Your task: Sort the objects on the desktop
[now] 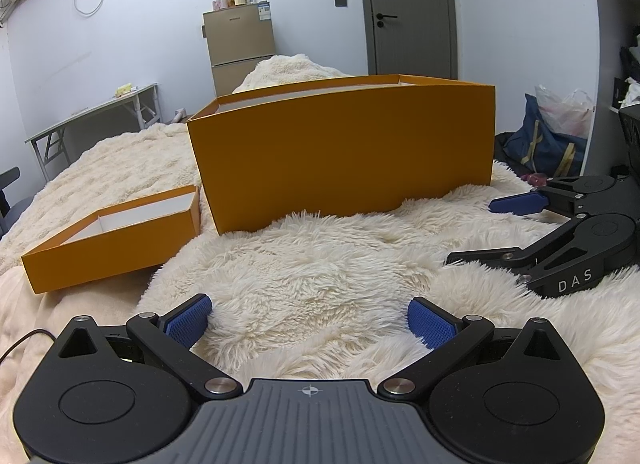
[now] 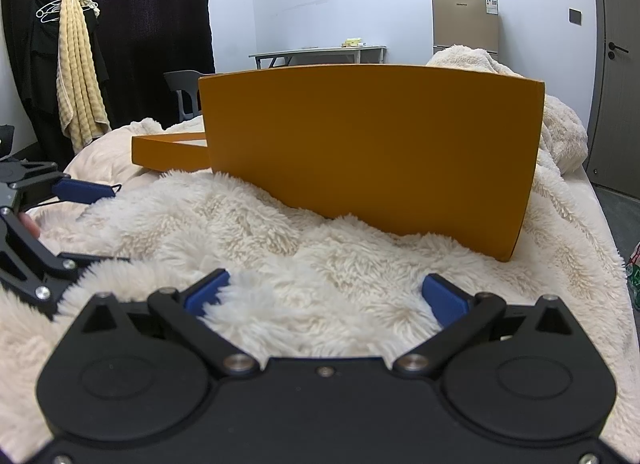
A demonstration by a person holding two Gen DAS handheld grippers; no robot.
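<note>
Fluffy blanket (image 1: 320,264) bears orange box (image 1: 344,152) beyond both wide-spread, empty grippers: left gripper (image 1: 310,322), right gripper (image 2: 326,296).

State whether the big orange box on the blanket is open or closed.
Open. The big orange box has no lid; its white inner wall shows above the rim. The shallow orange lid lies beside it. Contents cannot be seen.

A large orange box (image 1: 344,152) stands upright and open-topped on the fluffy cream blanket (image 1: 320,264), its inside white. Just beside its left end lies its shallow orange lid (image 1: 112,240), turned open side up, white inside.
</note>
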